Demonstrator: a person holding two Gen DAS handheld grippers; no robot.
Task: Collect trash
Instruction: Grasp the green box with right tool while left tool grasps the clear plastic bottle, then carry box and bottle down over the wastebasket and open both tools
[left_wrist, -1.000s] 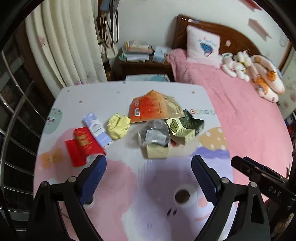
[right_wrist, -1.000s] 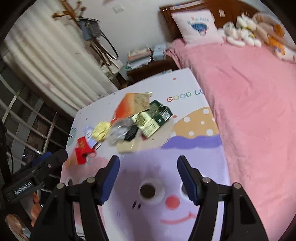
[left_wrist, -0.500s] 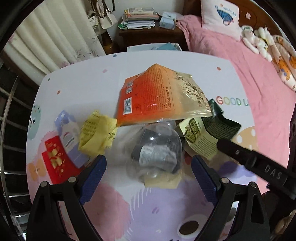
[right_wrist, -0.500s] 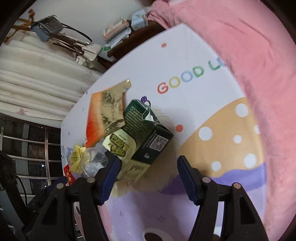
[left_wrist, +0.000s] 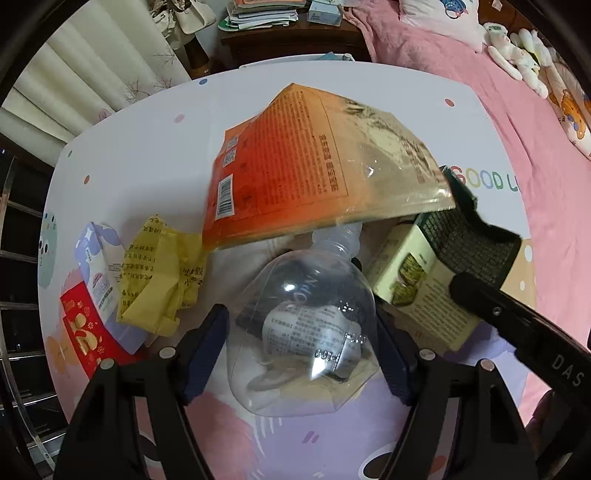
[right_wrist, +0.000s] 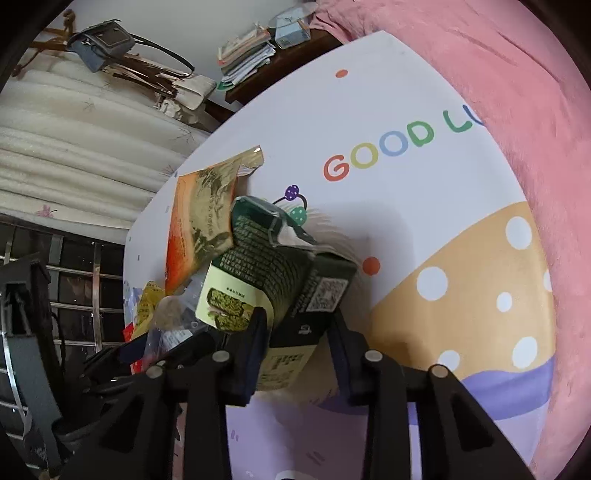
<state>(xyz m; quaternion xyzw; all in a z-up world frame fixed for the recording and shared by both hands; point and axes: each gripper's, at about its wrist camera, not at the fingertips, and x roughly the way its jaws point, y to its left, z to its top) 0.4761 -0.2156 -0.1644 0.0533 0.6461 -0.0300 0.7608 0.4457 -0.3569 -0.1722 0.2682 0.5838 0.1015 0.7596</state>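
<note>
A pile of trash lies on a cartoon play mat (left_wrist: 140, 155). My left gripper (left_wrist: 301, 350) has its fingers on both sides of a crushed clear plastic bottle (left_wrist: 306, 332) and is closed on it. An orange snack bag (left_wrist: 295, 173) leans over the bottle's neck. My right gripper (right_wrist: 297, 350) is closed on a dark green and cream carton (right_wrist: 280, 273), also seen in the left wrist view (left_wrist: 436, 280). A crumpled yellow wrapper (left_wrist: 159, 284), a pale purple tube (left_wrist: 99, 273) and a red packet (left_wrist: 85, 336) lie to the left.
A bed with a pink cover (left_wrist: 524, 96) runs along the mat's right side. A dark nightstand with stacked books (left_wrist: 266, 22) stands behind the mat. White curtains (left_wrist: 92, 66) and a metal railing (right_wrist: 74, 295) are on the left.
Both grippers moved forward into the pile. The left fingers closed in around the bottle, and the right fingers closed on the green carton.
</note>
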